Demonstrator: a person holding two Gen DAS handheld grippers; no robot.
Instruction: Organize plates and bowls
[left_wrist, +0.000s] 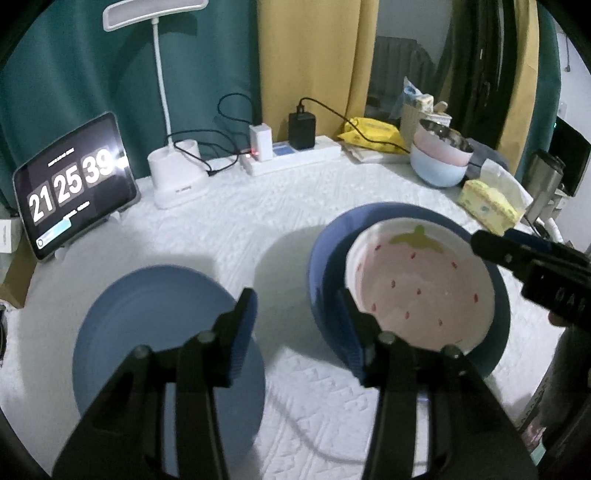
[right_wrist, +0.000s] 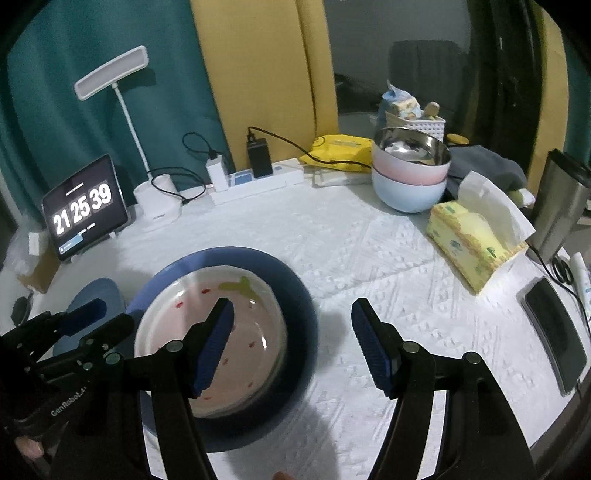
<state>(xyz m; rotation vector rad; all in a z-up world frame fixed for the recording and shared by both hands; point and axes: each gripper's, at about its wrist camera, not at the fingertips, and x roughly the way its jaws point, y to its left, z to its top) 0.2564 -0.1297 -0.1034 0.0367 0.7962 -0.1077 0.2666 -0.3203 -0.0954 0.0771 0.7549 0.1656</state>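
Strawberry plate (left_wrist: 421, 284): pale pink with red seeds and a green leaf, sitting inside the dark blue plate (left_wrist: 325, 254), right up front
Left gripper (left_wrist: 299, 325): jaws apart with only bare cloth between them; its right finger (left_wrist: 354, 332) hangs over the near-left edge of the stacked pair, whether it touches I cannot tell, and its left finger sits above the light blue plate (left_wrist: 147, 317)
Light blue plate: lying flat and alone on the white tablecloth (left_wrist: 258, 221), just left of the stack, a strip of cloth between them
Right gripper (right_wrist: 291, 339): jaws wide apart and gripping nothing; its left finger (right_wrist: 218, 339) hovers over the strawberry plate, its right finger over open cloth beside the dark blue rim
Other claw, seen from the left wrist: the right gripper's blue-tipped finger pokes in at the far-right edge of the stack
Tissue box (right_wrist: 469, 243): yellow, a white sheet sticking up, right of the plates and well apart from them
Phone (right_wrist: 554, 336): dark, lying flat near the right edge of the table
Bowl stack (right_wrist: 410, 173): steel bowl nested in a pink bowl, that one nested in a light blue bowl, at the far right of the table
Power strip (right_wrist: 258, 184): white, along the back edge, with a black charger and a white charger plugged in
Desk lamp (left_wrist: 173, 173): white, thin neck, back left
Tablet (left_wrist: 74, 188): propped far left, showing a flip clock
Backdrop: teal and yellow curtains (left_wrist: 314, 62) behind everything
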